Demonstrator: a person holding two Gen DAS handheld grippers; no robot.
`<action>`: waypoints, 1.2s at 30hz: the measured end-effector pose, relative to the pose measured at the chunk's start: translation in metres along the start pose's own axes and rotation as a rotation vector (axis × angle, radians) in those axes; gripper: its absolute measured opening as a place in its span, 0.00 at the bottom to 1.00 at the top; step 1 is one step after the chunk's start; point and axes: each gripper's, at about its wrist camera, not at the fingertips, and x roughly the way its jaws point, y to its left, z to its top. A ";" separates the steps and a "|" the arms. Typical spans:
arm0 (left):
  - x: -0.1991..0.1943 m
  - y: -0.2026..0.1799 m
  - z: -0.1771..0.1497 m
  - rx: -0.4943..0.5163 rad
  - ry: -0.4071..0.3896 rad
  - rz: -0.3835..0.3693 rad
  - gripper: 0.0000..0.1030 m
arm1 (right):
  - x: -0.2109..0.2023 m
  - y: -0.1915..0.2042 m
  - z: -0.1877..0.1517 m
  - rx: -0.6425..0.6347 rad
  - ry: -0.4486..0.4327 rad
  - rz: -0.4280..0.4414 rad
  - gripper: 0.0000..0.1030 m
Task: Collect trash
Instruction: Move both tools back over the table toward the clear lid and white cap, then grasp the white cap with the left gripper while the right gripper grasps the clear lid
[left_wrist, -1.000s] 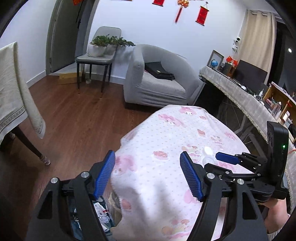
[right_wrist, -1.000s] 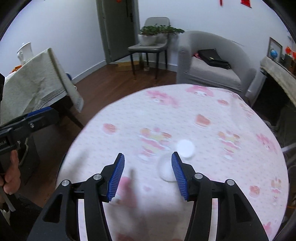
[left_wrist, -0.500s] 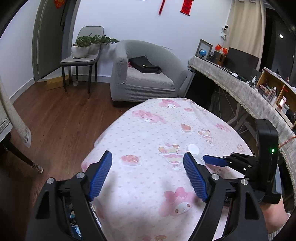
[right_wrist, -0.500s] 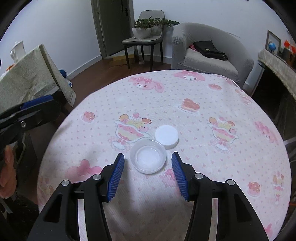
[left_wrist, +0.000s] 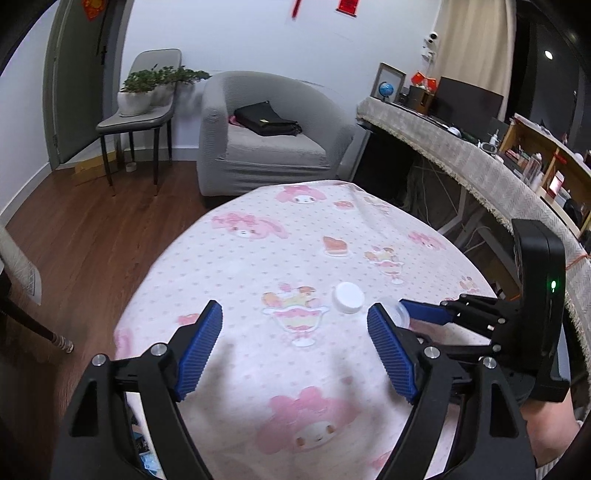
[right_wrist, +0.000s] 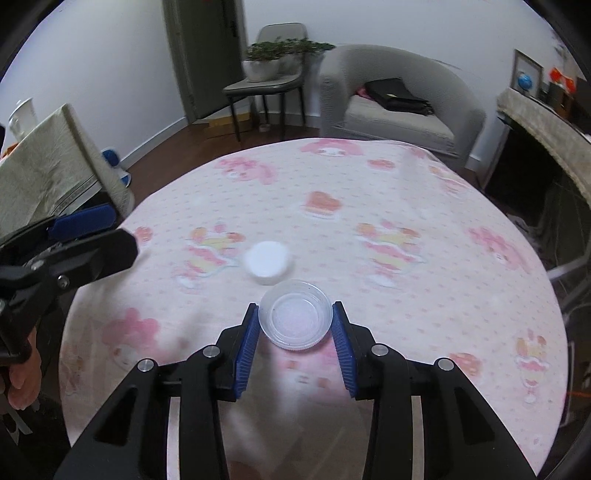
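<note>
Collection barely begun: right gripper (right_wrist: 295, 321) closing around the clear cup (right_wrist: 295, 319), pads at its rim; white lid (right_wrist: 267, 260) at its eleven o'clock uncollected; left gripper (left_wrist: 295, 350) wide, empty.

Cup (right_wrist: 294, 319) on table (right_wrist: 424, 295), lid (right_wrist: 267, 261) just behind-left; armchair (right_wrist: 399, 107) beyond.

Each tool — left tool (left_wrist: 294, 349), right tool (right_wrist: 295, 338) — has black angular arms, silver screws and ribbed blue pads (right_wrist: 249, 349); a green light glows on the right tool's black housing (left_wrist: 541, 314).
</note>
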 end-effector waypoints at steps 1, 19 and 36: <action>0.003 -0.004 0.001 0.005 0.003 -0.003 0.81 | -0.001 -0.006 0.000 0.015 -0.003 -0.004 0.39; 0.068 -0.059 0.001 0.118 0.120 0.077 0.71 | -0.021 -0.077 -0.011 0.168 -0.047 -0.051 0.39; 0.098 -0.074 0.007 0.124 0.172 0.150 0.59 | -0.023 -0.081 -0.012 0.156 -0.042 -0.031 0.39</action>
